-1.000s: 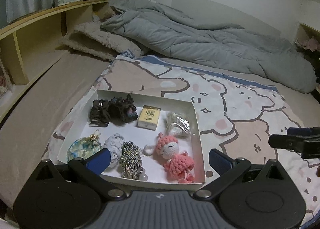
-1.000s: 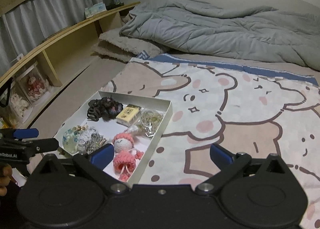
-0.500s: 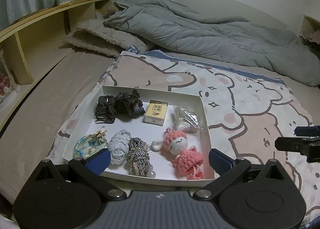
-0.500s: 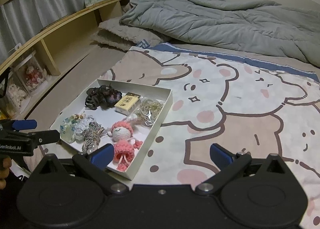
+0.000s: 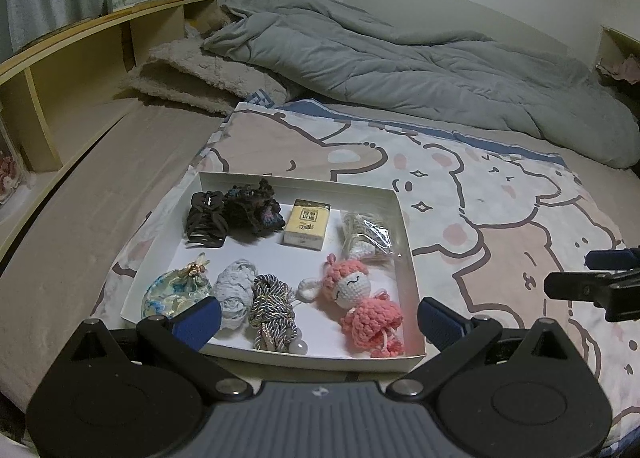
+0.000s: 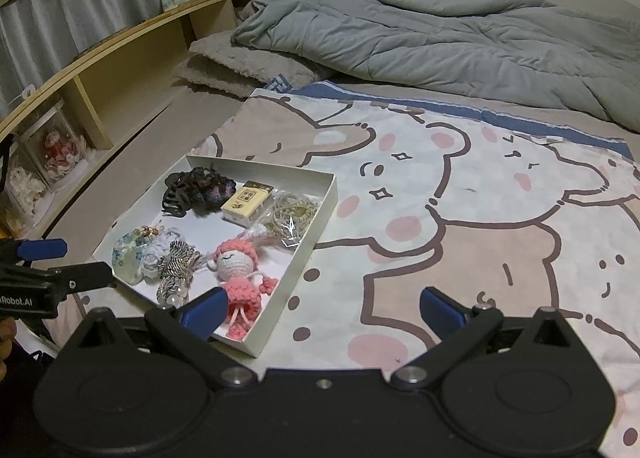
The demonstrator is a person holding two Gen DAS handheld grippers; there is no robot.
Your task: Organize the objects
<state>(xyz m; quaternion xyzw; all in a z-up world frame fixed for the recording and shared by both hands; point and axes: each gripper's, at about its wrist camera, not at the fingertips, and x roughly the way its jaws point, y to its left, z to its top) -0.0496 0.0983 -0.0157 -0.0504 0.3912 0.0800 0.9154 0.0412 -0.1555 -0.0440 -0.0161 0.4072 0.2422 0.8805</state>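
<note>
A white tray (image 5: 394,204) is set on the cartoon blanket (image 5: 500,194) on the bed. In it are held a pink doll (image 5: 362,300), a yellow box (image 5: 306,224), a dark clip (image 5: 206,218) and a cord bundle (image 5: 272,308). The left tongs (image 5: 318,320) are spread wide, empty, over the tray's near edge. The right tongs (image 6: 322,308) are likewise released, beside the tray.
</note>
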